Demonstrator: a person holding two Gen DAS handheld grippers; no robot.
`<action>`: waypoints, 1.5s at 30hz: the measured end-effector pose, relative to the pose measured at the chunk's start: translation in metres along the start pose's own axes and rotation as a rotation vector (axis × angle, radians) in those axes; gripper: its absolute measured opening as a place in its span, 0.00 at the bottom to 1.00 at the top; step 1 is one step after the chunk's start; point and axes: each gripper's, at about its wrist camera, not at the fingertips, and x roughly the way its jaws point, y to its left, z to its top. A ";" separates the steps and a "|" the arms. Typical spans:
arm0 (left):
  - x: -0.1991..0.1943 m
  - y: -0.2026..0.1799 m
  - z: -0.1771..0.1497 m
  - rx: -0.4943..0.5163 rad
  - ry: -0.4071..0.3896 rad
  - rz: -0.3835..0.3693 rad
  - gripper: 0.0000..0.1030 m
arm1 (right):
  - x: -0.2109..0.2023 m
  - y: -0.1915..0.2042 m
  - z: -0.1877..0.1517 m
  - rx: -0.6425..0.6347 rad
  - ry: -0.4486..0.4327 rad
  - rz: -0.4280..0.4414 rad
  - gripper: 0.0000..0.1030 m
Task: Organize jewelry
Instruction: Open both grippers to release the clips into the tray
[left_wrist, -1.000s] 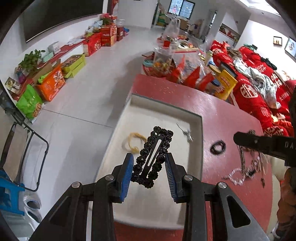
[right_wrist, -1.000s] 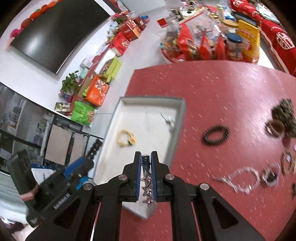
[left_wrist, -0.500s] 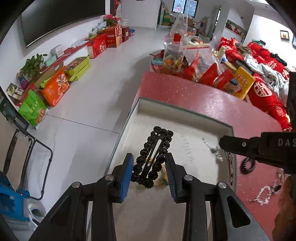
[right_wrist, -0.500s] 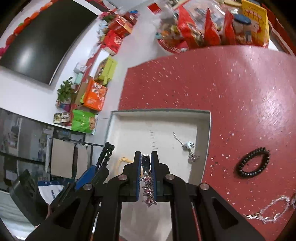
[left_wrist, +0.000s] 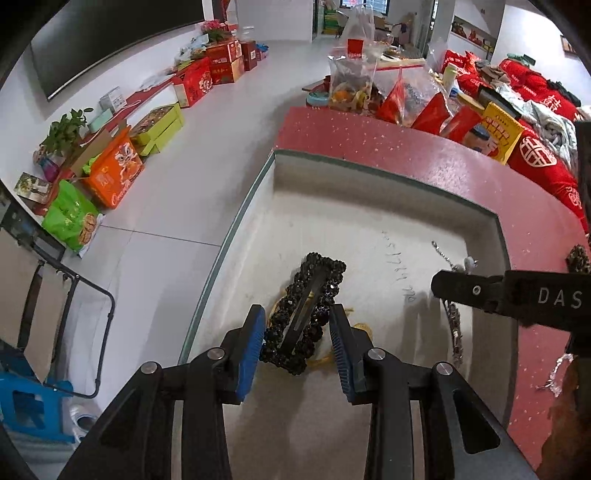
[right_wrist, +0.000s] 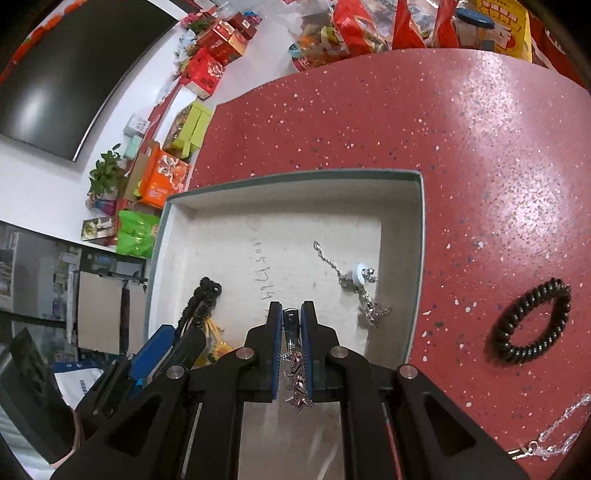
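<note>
Now a black beaded hair clip (left_wrist: 304, 314) is sitting pinched between the blue pads of the left gripper (left_wrist: 298, 341), hanging over the near left of the open white box (right_wrist: 416, 258), above a yellow piece (left_wrist: 360, 328). Just right, the right gripper (right_wrist: 291, 347) is clamping a pink star clip (right_wrist: 295, 376), jaws pressed together on it. A silver chain (right_wrist: 354, 284) is lying in the box's right side; a black coil band (right_wrist: 532, 321) is resting on the red table (right_wrist: 461, 147) farther right.
</note>
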 end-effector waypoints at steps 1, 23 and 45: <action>0.000 -0.001 0.000 0.006 0.001 0.010 0.42 | 0.000 0.002 0.001 -0.006 0.002 -0.003 0.11; -0.041 -0.011 -0.008 0.031 -0.024 0.040 0.98 | -0.068 -0.024 -0.011 0.038 -0.071 0.069 0.57; -0.106 -0.083 -0.073 0.134 0.051 -0.033 0.99 | -0.163 -0.126 -0.116 0.119 -0.106 -0.055 0.87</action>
